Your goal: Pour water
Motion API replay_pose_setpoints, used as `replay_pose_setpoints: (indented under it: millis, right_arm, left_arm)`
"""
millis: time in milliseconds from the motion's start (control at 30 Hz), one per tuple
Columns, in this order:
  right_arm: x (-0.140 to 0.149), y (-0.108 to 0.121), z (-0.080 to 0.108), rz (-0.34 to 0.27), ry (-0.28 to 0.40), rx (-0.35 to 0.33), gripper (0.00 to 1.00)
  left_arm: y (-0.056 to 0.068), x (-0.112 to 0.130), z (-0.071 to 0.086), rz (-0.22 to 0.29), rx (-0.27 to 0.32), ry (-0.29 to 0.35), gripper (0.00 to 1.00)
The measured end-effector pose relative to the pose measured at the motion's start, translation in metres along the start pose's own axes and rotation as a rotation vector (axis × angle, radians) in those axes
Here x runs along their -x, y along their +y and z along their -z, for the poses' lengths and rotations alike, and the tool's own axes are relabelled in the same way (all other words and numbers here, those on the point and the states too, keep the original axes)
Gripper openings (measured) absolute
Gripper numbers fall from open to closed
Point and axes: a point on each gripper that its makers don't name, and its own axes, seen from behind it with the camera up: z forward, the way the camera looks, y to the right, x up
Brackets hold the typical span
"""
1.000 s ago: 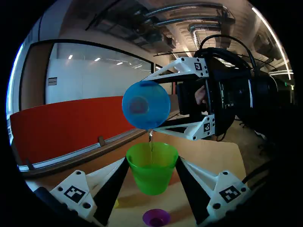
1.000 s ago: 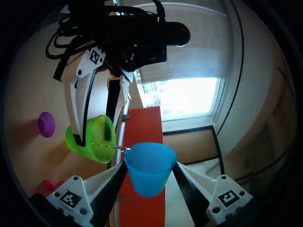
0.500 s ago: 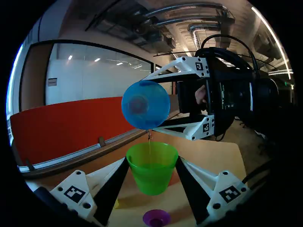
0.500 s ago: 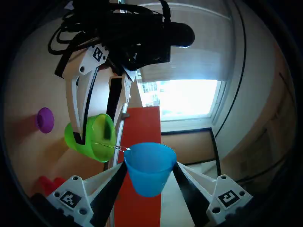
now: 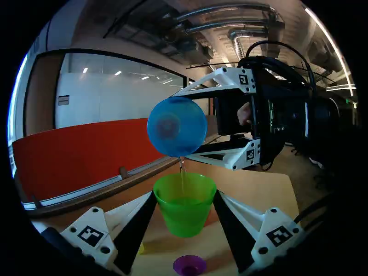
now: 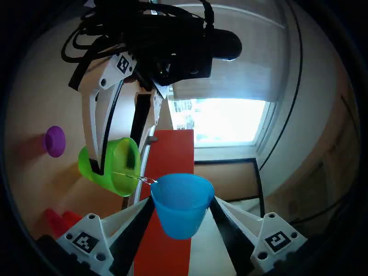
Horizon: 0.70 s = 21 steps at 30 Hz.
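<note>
Wooden table (image 5: 257, 184) carries a purple cup (image 5: 189, 265), cut off, near green cup (image 5: 185, 207).

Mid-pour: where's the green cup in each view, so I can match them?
Left gripper view: green cup low centre, upright, directly under the blue cup.
Right gripper view: green cup left of centre, sideways in the picture, mouth toward the blue cup.
Shared landmark: the blue cup, with a thin stream running into the green cup.

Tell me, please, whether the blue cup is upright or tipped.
Tipped. The blue cup lies sideways in the right gripper, and a thin stream runs from its rim into the green cup.
</note>
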Motion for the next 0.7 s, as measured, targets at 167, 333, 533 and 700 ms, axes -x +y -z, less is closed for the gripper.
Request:
replay_pose_setpoints:
  millis: [167,333,533,700]
  right_arm:
    - [-0.0013,0.0013,-0.001,0.017,-0.001,-0.001,0.89]
    - [-0.0037,0.0013,-0.0013,0.029,0.002,-0.005,0.89]
    - [-0.0045,0.001,-0.0019,0.048,0.0,-0.012,0.89]
    - [-0.0043,0.0034,-0.0018,0.057,-0.002,-0.008,0.89]
  left_arm:
    - [0.0007,0.0011,0.0,-0.001,0.004,-0.002,0.86]
    - [-0.0007,0.0014,-0.0001,-0.004,-0.001,-0.003,0.86]
    - [-0.0022,0.0003,0.0009,-0.004,-0.004,-0.002,0.86]
    - [-0.0022,0.0,0.0019,-0.004,-0.005,-0.001,0.86]
